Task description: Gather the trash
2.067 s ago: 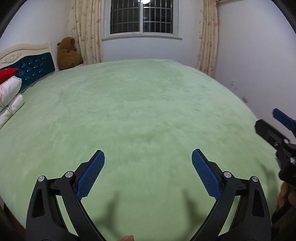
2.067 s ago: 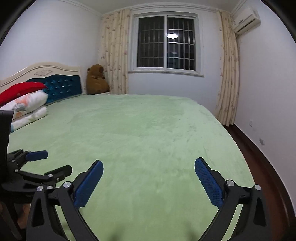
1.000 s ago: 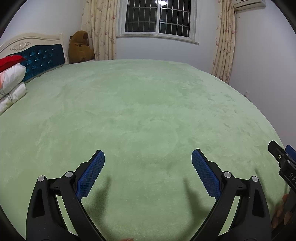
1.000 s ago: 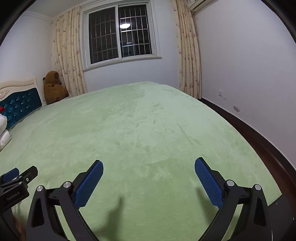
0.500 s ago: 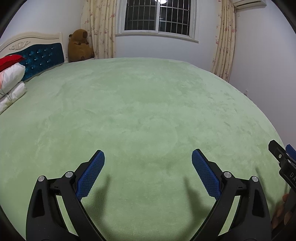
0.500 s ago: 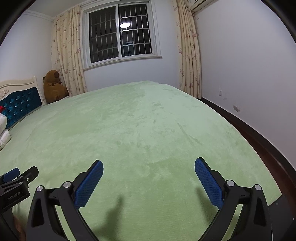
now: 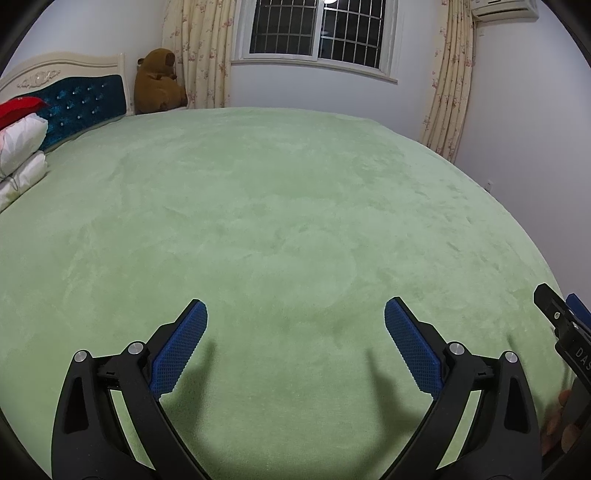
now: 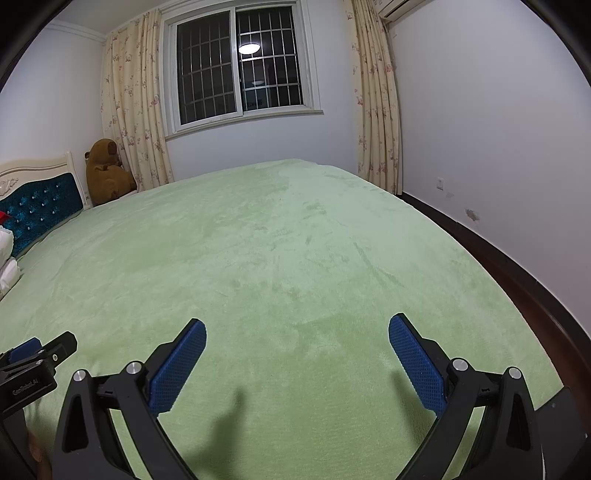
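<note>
Green plush bedspread (image 7: 280, 206) lies flat, spread smooth.

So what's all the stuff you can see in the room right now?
Bed cover: one, light green, across the whole bed.
Headboard: one, cream frame with blue padding, far left.
Pillows: white stack with a red one on top, left edge.
Teddy bear: one, brown, corner beside the headboard.
Window: one, barred, dark outside, back wall.
Curtains: two, cream with flowers, either side of the window.
Air conditioner: one, white, top right.
Trash: none visible.
Left gripper: black, blue pads, open.
Right gripper: the same, open.
</note>
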`<state>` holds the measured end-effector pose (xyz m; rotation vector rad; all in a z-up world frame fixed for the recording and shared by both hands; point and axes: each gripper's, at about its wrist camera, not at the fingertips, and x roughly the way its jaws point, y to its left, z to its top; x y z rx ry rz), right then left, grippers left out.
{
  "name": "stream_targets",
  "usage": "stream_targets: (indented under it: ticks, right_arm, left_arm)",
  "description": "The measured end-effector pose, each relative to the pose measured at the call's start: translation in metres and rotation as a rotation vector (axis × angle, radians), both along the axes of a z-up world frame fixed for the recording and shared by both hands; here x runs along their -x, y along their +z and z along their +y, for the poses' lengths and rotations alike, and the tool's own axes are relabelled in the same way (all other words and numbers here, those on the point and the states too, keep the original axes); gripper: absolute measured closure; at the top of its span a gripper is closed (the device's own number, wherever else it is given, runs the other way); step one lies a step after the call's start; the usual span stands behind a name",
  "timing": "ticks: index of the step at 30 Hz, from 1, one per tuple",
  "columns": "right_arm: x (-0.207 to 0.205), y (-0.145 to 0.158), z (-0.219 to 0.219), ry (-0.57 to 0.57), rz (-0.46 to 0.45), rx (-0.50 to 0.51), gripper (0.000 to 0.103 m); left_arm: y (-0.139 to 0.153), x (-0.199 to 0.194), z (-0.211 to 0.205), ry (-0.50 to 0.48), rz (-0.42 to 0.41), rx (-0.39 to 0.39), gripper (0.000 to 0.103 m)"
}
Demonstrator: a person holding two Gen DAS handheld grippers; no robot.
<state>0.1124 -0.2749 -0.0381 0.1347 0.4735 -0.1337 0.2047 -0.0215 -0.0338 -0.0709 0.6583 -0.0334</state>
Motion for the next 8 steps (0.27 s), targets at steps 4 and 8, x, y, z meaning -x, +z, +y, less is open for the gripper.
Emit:
stream_targets:
  ticks: [4,8]
  right_arm:
    - [-0.0008,-0.0007,-0.0002,0.0,0.001,0.0,0.005]
    - [-0.0004,-0.0006,-0.0002,0.0,0.001,-0.001,0.005]
  left_arm:
    - [-0.001,-0.0005,-0.0007,0.007,0.005,-0.003,0.009]
    - [-0.0004,-0.0004,-0.0008,0.009,0.004,-0.002,0.009]
